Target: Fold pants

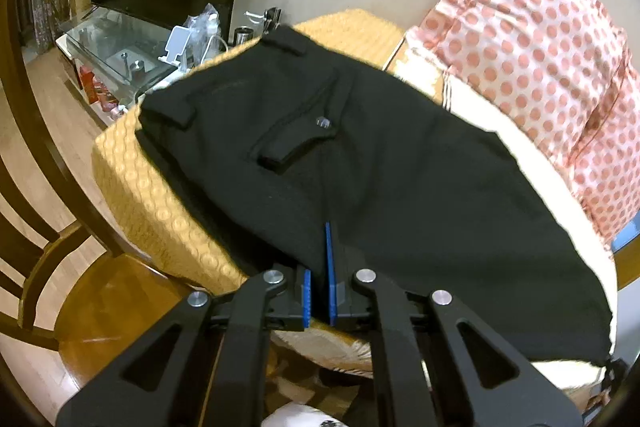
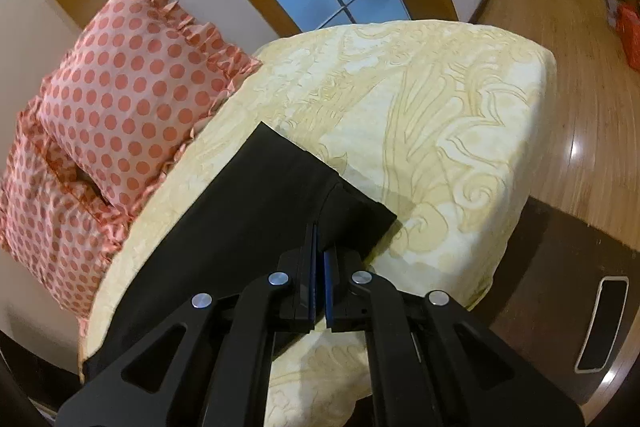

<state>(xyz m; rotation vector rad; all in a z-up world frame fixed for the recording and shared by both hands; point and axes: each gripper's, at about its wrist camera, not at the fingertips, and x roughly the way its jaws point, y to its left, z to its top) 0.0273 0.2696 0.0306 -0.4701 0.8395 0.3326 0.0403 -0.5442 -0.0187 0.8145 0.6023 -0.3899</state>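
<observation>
Black pants (image 1: pixel 360 163) lie across a cushioned seat, waistband and a buttoned back pocket (image 1: pixel 298 139) at the far left end. My left gripper (image 1: pixel 320 259) is shut on the near edge of the pants around mid-length. In the right wrist view the leg end of the pants (image 2: pixel 256 211) lies on the cream patterned cushion (image 2: pixel 440 115), one hem corner sticking out to the right. My right gripper (image 2: pixel 320 263) is shut on the pants near the hem.
Two pink polka-dot pillows (image 1: pixel 540 47) (image 2: pixel 128 95) lean against the wall behind the pants. An orange patterned cover (image 1: pixel 152 195) lies under the waist end. A wooden chair (image 1: pixel 52 247) and a glass TV stand (image 1: pixel 108 47) are at left. A dark table (image 2: pixel 560 287) stands at right.
</observation>
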